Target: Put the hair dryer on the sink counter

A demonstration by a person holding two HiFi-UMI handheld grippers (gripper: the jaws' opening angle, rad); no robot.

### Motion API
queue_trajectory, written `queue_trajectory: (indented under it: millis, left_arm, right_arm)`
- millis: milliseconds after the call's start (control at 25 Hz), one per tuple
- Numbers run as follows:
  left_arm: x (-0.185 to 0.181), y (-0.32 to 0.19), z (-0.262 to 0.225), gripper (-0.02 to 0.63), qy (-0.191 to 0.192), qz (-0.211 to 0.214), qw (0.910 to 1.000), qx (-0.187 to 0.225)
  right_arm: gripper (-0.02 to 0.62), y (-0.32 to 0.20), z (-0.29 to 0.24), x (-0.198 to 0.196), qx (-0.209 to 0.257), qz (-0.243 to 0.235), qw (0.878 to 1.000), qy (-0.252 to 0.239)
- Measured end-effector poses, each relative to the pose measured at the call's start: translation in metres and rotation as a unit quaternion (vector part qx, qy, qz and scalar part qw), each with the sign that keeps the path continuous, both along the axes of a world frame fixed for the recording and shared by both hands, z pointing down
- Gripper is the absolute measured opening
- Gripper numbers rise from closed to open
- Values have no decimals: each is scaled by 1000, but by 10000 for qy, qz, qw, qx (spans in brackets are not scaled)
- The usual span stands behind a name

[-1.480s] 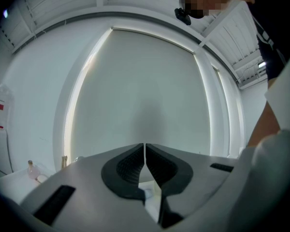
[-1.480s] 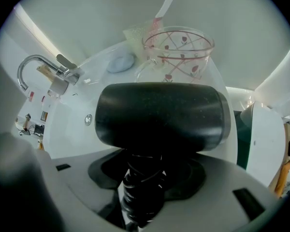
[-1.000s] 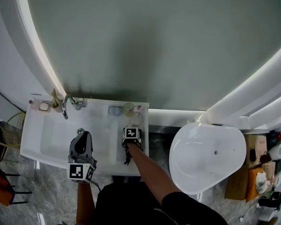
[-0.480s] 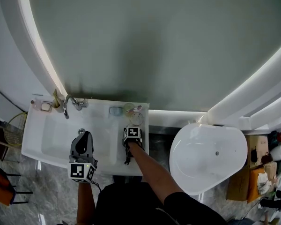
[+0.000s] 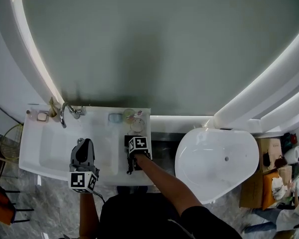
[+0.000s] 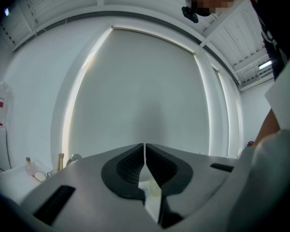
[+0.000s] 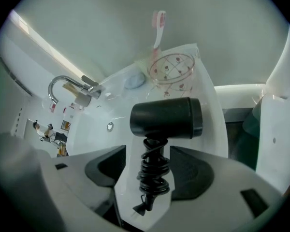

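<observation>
You are standing over the bathroom sink with the hair dryer (image 7: 166,117) lying on the white worktop (image 7: 213,127). It is sitting just right of the basin (image 7: 94,124) and in front of the patterned cup (image 7: 171,71), which is holding a pink toothbrush (image 7: 158,25).

Your right tool (image 7: 150,169) is hovering over the dryer's handle, which has its black cord coiled around it. The jaws have just been opening and are standing wide. The handle is lying between them, but neither pad is pressing on it. The dryer's barrel is lying crosswise beyond the jaw tips and resting on the worktop on its own.

Your left tool (image 6: 145,151) is idling level above the basin, its jaws closed together on nothing. It is pointing toward the arched, backlit wall panel, with the faucet (image 7: 63,88) sitting at the basin's back edge.

By the look of it, the task is all but finishing, with the dryer sitting on the worktop, released. What seems to be remaining is lifting the right tool clear. That means avoiding snagging the coiled cord or nudging the dryer toward the worktop's right edge.
</observation>
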State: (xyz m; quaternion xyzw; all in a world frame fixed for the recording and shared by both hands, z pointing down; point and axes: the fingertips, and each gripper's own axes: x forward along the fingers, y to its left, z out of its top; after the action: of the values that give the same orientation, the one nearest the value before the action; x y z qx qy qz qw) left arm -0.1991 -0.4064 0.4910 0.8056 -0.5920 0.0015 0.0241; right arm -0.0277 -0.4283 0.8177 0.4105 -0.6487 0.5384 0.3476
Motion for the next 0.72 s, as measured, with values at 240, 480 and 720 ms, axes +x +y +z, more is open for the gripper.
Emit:
queue_trajectory:
  millis: [240,480,720]
  left_arm:
    - [9,-5,-1,34,50,92,9999,-19]
    - [20,-5,-1,35,25,216,9998,-42]
    - [25,-3,-5,34,64,255,9997,-7]
  right_arm:
    - [281,-20,-48,20,646,-45,9977,-180]
    - [281,-61,-108,42,1652,197,9857,-281]
    - [185,-87,-179,64,2994,425,9532,-54]
